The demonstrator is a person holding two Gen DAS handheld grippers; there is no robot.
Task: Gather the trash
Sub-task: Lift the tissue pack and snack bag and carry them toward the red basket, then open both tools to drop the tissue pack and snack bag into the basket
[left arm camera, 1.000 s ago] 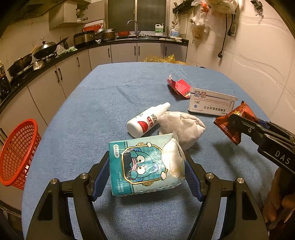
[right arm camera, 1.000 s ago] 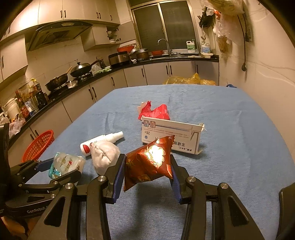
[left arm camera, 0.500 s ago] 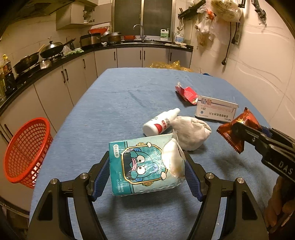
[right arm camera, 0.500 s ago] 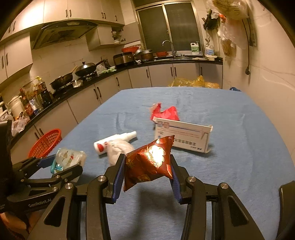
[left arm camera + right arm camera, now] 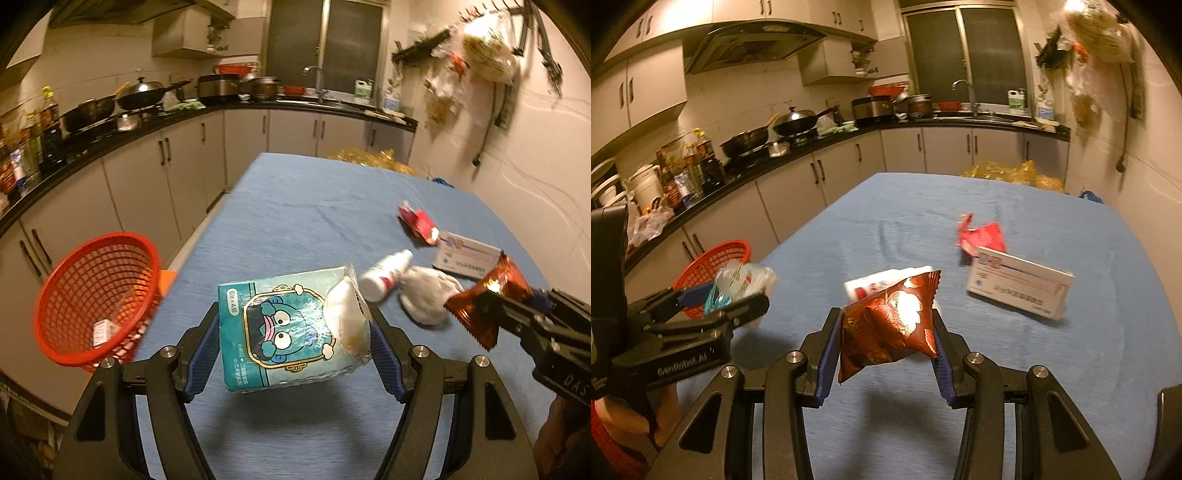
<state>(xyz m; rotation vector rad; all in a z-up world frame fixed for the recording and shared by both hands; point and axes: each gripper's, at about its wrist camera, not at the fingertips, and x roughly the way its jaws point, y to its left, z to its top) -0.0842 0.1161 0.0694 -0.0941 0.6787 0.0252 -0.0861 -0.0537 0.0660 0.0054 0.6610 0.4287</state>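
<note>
The left gripper (image 5: 295,332) is clamped on a teal tissue pack (image 5: 284,328), held above the blue bench (image 5: 295,206) near its left edge. The right gripper (image 5: 882,336) is clamped on a dark red snack wrapper (image 5: 890,321), also off the bench. A red basket (image 5: 92,295) sits beside the bench at left, with what looks like a small box inside. A white bottle (image 5: 384,273), grey cloth (image 5: 428,295), white carton (image 5: 1019,288) and red wrapper (image 5: 982,236) lie on the bench.

Left gripper (image 5: 738,299) body: "GenRobot.AI"
Right gripper (image 5: 491,314) body: "DAS", rest cut off
Tissue pack (image 5: 291,328): "×4", remainder unreadable
</note>
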